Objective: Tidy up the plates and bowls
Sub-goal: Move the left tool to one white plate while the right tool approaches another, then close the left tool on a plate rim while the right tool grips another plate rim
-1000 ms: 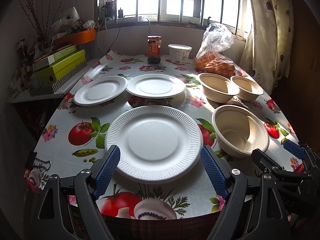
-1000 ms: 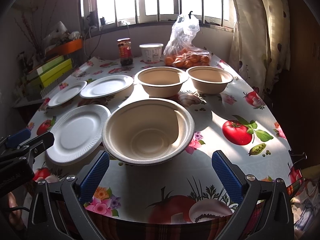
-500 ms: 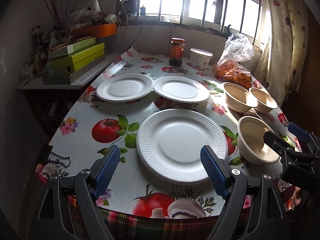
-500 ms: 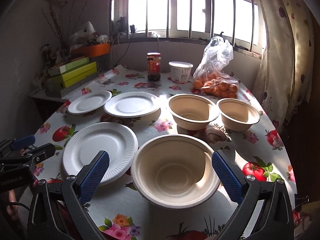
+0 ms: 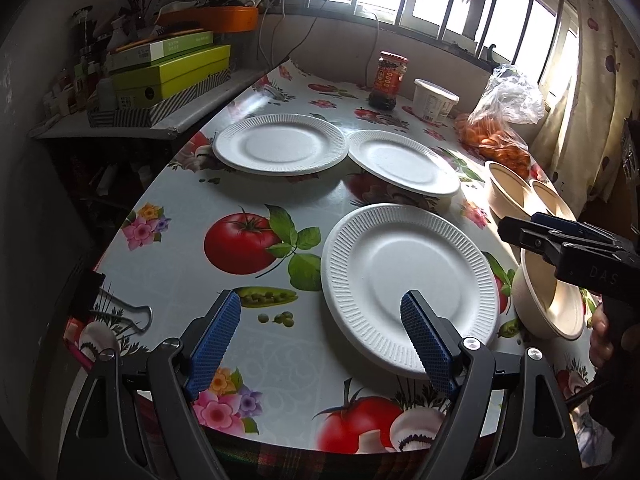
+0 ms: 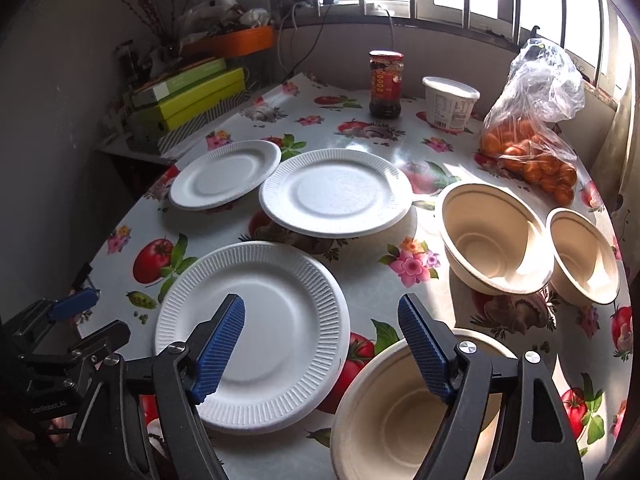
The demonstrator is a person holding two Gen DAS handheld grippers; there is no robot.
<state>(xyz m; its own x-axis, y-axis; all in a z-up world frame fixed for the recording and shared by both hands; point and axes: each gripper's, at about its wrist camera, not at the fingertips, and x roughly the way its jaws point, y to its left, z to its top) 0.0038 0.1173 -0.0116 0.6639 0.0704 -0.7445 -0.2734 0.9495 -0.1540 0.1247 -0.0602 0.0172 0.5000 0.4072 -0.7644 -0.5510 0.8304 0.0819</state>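
Over the near plate (image 6: 252,332) and near bowl (image 6: 400,412), the empty right claw (image 6: 320,344) is closing and could clip either rim, while the left claw (image 5: 320,336) gapes wide.

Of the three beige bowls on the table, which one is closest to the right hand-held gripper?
The nearest bowl, directly under the right hand-held gripper, whose closing jaws straddle its near-left rim. The other two bowls stand apart, further back beside the bagged oranges.

My left gripper (image 5: 324,334) points steeply down, jaws wide, holding nothing. My right gripper (image 6: 322,346) (tilted likewise) is closing its jaws, nothing gripped yet.
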